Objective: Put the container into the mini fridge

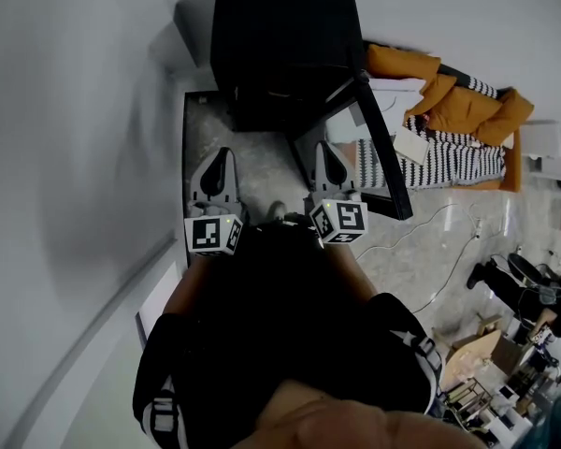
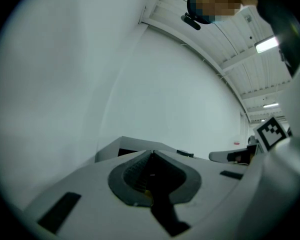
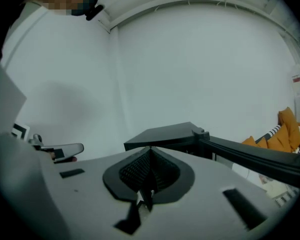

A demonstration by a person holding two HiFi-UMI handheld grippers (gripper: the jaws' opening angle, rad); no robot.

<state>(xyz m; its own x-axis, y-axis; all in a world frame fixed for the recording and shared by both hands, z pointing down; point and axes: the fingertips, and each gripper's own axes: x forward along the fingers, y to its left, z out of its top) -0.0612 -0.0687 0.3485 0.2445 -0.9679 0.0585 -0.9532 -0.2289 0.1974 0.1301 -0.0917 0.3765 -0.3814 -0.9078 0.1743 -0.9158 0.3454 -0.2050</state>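
Facing mini fridge point(image 1: 280, 36) at 12 o'clock, left gripper point(image 1: 221, 157) and right gripper point(image 1: 330, 152) closed empty; container unseen, grip unjudgeable

Your left gripper point(image 2: 151, 156) and right gripper point(image 3: 150, 151) have matt, smooth grey plastic shells; their dark pads point(image 3: 135, 171) are ribbed. Beyond the fingertips, the boxy black mini fridge point(image 1: 280, 36) looks matt; below them lies speckled grey stone-like floor point(image 1: 266, 171).
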